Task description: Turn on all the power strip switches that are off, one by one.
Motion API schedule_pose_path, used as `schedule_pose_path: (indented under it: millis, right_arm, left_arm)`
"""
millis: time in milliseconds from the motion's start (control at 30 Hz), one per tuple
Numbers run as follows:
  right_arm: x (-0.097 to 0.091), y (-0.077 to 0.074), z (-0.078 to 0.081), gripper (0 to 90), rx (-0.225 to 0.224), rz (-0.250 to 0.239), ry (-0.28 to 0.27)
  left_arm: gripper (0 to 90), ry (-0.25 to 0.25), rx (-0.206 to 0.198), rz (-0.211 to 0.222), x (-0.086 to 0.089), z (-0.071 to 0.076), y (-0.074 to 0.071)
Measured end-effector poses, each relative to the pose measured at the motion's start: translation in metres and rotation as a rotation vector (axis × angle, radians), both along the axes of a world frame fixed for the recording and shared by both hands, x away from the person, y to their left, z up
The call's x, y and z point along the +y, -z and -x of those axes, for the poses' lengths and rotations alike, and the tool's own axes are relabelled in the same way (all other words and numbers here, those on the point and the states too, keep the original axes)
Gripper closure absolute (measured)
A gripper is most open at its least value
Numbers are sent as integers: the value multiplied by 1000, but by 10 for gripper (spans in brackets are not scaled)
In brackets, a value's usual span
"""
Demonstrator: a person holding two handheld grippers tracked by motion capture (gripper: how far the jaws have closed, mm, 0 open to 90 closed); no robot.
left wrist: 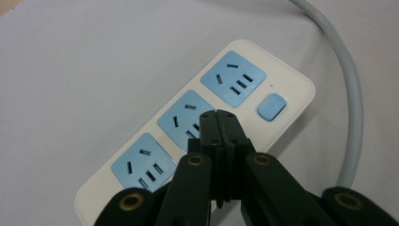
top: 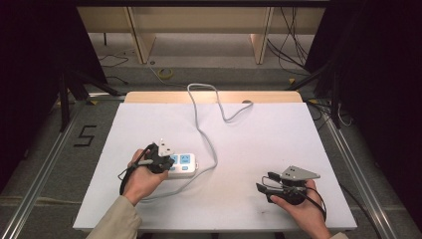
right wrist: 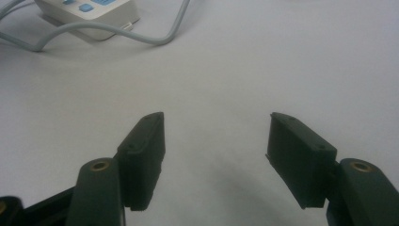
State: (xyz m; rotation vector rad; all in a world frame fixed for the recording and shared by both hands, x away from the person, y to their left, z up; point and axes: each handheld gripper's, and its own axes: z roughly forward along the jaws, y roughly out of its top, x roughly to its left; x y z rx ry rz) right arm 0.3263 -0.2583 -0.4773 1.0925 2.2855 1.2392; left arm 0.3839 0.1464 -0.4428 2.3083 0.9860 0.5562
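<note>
the left hand-held gripper [top: 160, 158] is clenched, its jaws pressed flat together with nothing between them, their tips poised just above the middle socket of a white power strip [top: 183, 164] on the white worktop [top: 259, 144]. the left gripper view shows the strip [left wrist: 287, 75] directly under and ahead of that gripper [left wrist: 220, 123]: three blue socket faces in a row, all empty, a blue button [left wrist: 271, 106] beyond the farthest socket, and the grey cord [left wrist: 350, 103] curving past on the far side. whether the tips touch the socket face cannot be told. the high view adds the cord [top: 206, 124] looping away across the worktop toward its far edge. the right hand-held gripper [top: 266, 185] is released, jaws spread wide over bare worktop, well apart from the strip. in the right gripper view its jaws [right wrist: 214, 155] frame empty surface, with the strip's end [right wrist: 87, 12] and cord [right wrist: 108, 30] far ahead and to the left.
</note>
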Motion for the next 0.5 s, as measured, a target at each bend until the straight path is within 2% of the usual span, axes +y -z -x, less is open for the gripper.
schedule_pose_path:
  millis: [500]
  right_arm:
    - [0, 0, 0, 382, 2, -4, -2]
  left_arm:
    - [899, 24, 3, -9, -13, -3, -3]
